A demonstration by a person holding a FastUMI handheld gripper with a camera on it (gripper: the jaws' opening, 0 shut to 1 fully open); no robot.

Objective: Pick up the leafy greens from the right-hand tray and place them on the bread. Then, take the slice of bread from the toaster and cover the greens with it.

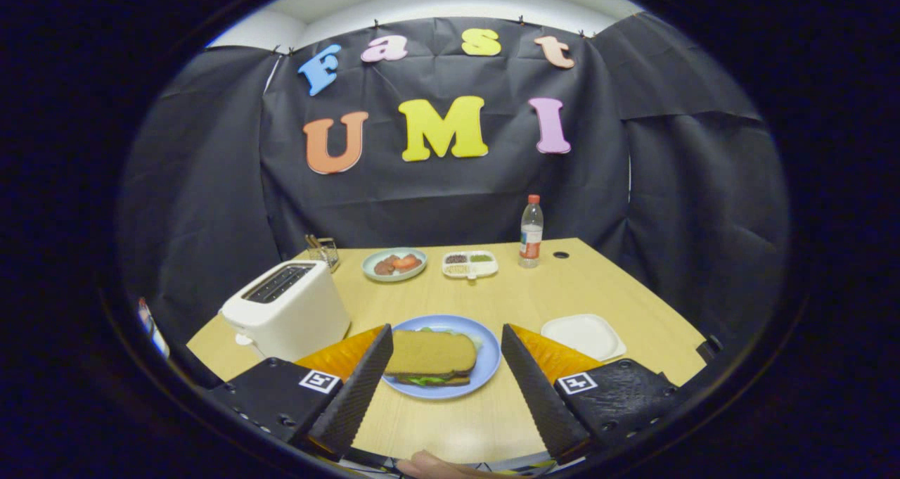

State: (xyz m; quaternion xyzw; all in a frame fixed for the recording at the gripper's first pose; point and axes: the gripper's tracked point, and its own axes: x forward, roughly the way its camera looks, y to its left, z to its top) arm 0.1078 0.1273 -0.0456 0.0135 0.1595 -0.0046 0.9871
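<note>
Between spread tool [445, 356] fingers, sandwich [431, 358] lying crosswise

You see the top bread slice [430, 352] lying flat over the leafy greens [425, 380], which peek out green beneath its near edge above another slice. The white toaster [287, 310] stands upright, the white tray [583, 335] lies flat.

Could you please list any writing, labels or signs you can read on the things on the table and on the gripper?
Water bottle: its label is too small to read.
Gripper, jaws open around the sandwich: a square black-and-white marker on each side, no words.
Toaster, plates, tray: no writing seen.
</note>
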